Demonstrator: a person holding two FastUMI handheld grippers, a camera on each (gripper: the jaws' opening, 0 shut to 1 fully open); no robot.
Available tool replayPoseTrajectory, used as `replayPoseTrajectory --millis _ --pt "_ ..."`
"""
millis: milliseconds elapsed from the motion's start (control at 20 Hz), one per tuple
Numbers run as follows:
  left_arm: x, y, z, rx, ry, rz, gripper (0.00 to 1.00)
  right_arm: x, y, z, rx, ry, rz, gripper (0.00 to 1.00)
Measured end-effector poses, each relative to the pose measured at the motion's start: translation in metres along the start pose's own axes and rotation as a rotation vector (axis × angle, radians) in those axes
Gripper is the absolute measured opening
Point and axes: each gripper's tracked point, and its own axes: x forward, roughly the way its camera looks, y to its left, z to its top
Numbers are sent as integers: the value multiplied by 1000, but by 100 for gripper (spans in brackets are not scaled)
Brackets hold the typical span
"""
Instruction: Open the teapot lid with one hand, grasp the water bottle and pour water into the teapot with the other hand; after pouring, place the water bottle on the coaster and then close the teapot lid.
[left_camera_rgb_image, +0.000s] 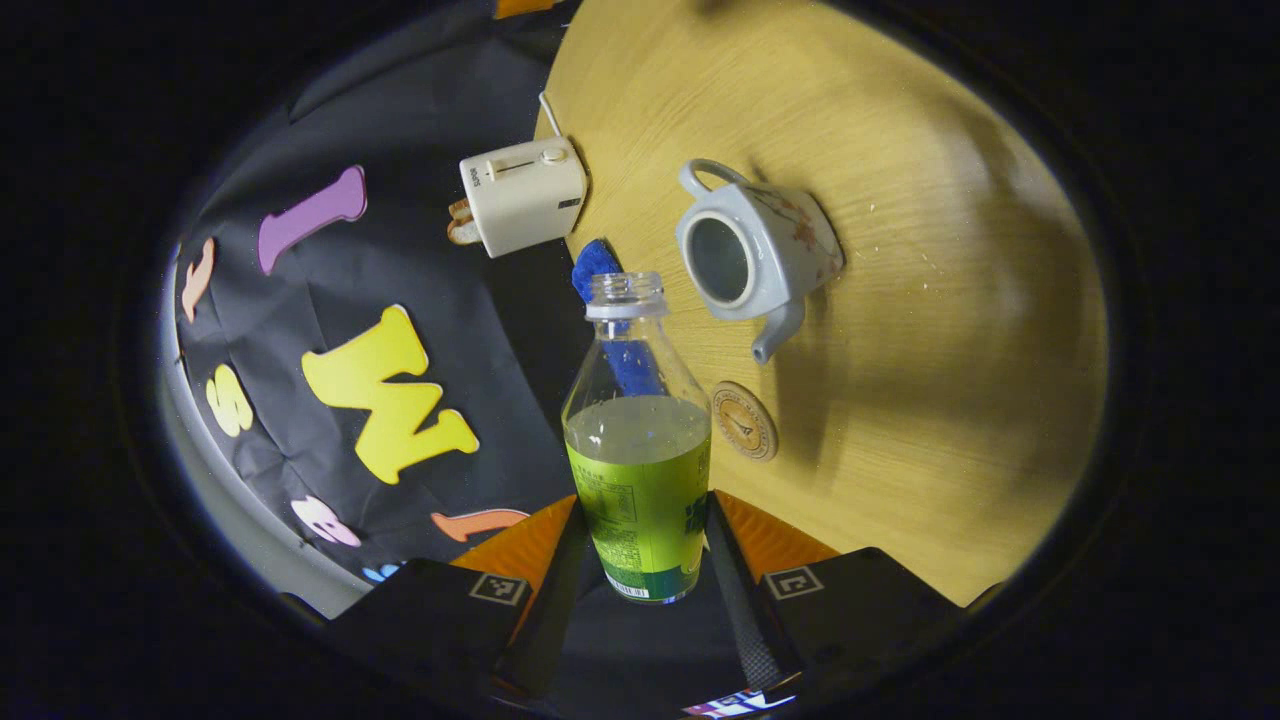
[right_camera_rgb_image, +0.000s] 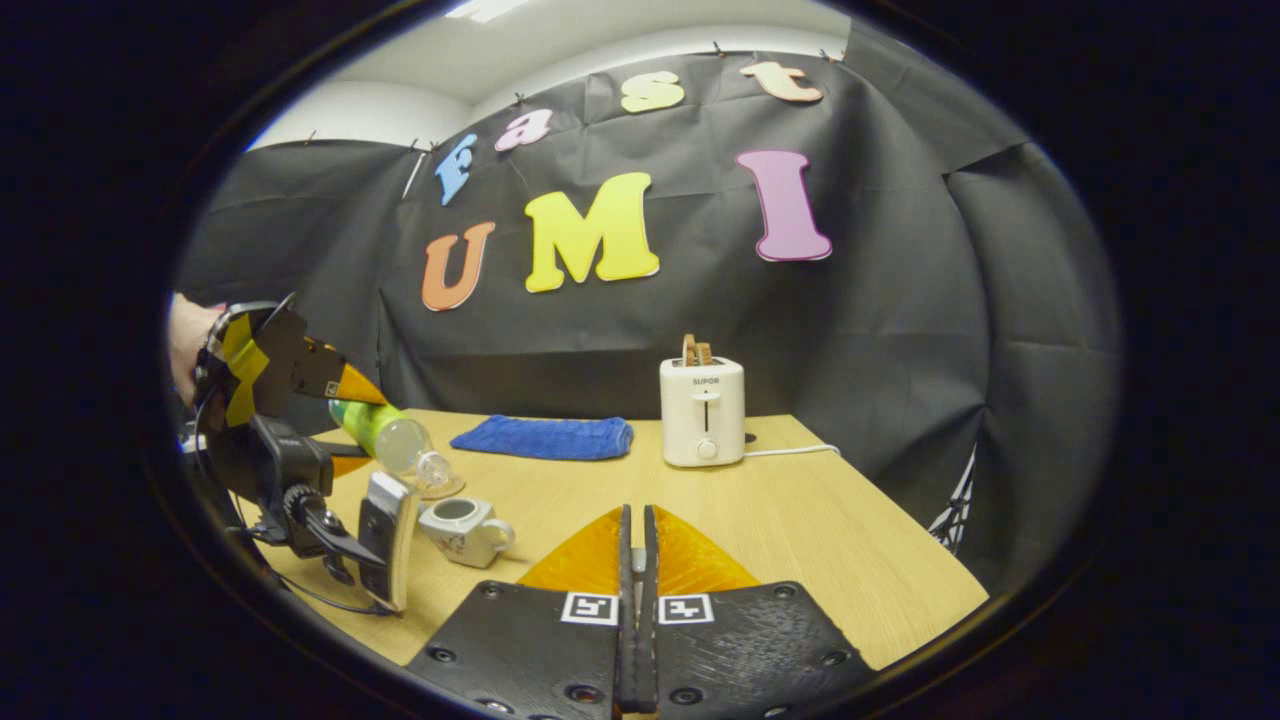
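Left gripper (left_camera_rgb_image: 645, 560): fingers clamped on the lower, labelled part of the uncapped water bottle (left_camera_rgb_image: 640, 440), which tilts with its mouth toward the teapot.
Right gripper (right_camera_rgb_image: 636, 575): fingers pressed together; whether anything is between them, cannot tell.
Teapot (left_camera_rgb_image: 755, 250): lid off, opening bare, on the wooden table (left_camera_rgb_image: 900, 400).
Coaster (left_camera_rgb_image: 745, 420): just beside the spout.
Table edge: toaster (right_camera_rgb_image: 702, 410) and blue cloth (right_camera_rgb_image: 545, 438) near the back; open wood to the right.

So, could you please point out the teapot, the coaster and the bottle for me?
teapot (left_camera_rgb_image: 790, 245), left gripper view, on its side wall beside the open mouth.
coaster (left_camera_rgb_image: 744, 421), left gripper view, on the middle of its top face.
bottle (left_camera_rgb_image: 640, 470), left gripper view, on its label, above the gripper's fingers.
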Motion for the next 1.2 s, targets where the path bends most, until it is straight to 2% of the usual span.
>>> replayPoseTrajectory --millis 250,450,500,550,800,950,1200 --pt "-9 -20 0 -435 -81 -133 71 0 -2 1 15 -3 -5 0" --pt "-24 -34 5 -867 -142 -300 71 1 -2 2 26 -3 -8 0" --pt "-26 -33 7 -961 -161 -326 68 2 -1 3 32 -4 -9 0" --pt "-30 -31 9 -1048 -182 -332 72 2 0 3 36 -4 -9 0" --pt "-31 -20 9 -1388 -282 -280 72 2 9 13 34 -19 -13 0" --pt "-16 -7 1 -1563 -325 -224 72 -1 17 18 13 -29 -14 0" --pt "16 20 -4 -1682 -358 -125 72 -4 24 20 -4 -27 -22 0"
